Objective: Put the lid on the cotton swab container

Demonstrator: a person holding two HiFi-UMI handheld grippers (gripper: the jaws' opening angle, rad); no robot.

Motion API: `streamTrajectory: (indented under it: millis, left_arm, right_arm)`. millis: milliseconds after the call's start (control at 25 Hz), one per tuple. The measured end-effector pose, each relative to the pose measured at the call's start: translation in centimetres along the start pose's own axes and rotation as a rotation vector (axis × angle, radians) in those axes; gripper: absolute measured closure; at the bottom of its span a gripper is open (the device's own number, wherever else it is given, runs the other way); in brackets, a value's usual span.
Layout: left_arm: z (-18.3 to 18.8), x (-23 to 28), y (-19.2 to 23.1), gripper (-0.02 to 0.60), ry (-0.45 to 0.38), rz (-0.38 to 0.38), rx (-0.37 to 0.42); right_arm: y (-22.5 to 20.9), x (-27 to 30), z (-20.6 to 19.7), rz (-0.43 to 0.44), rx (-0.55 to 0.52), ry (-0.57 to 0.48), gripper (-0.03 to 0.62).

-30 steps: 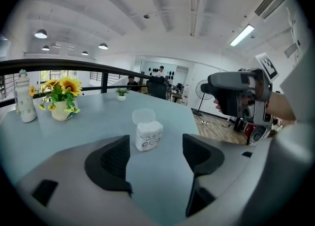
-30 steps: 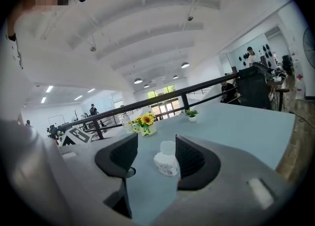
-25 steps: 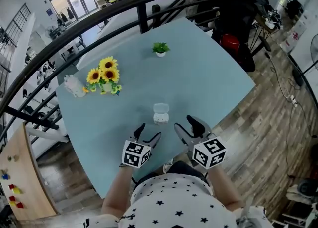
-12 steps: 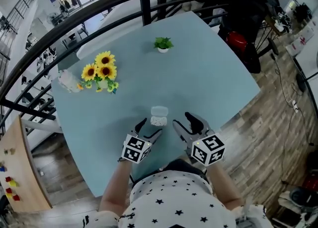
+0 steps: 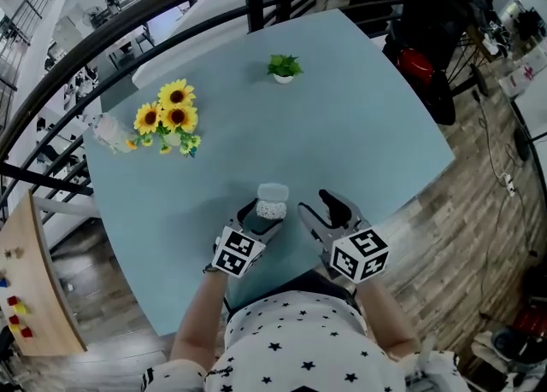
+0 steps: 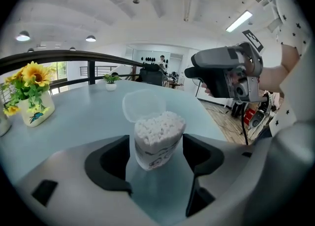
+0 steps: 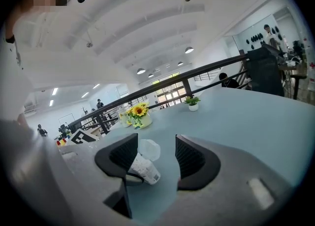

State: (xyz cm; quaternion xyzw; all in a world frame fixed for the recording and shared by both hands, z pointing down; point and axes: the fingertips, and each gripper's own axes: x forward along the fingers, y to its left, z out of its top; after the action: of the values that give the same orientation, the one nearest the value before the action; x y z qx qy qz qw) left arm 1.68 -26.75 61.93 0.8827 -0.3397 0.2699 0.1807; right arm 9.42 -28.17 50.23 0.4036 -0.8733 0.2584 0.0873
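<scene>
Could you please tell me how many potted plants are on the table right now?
2: the potted sunflowers near the table's left edge, and a small green plant at its far edge. None appears hidden.

Bare surface (image 5: 359, 125) rings the lid (image 5: 273, 191); the container (image 5: 272, 209), between the left gripper's (image 5: 263, 218) spread jaws, stands just before it.
</scene>
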Motion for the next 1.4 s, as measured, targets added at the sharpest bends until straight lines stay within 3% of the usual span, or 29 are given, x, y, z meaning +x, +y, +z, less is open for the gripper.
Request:
streamTrajectory:
  millis: [1120, 1400]
  left_arm:
    - [0.5, 1.0, -0.2, 0.287, -0.009, 0.052, 0.082]
    - [0.4, 0.5, -0.3, 0.31, -0.015, 0.058, 0.07]
  right_arm:
    - [-0.6, 2.3, -0.3, 0.061, 0.004, 0.04, 0.372]
    - [-0.3, 2.6, -0.3, 0.089, 0.006, 0.059, 0.372]
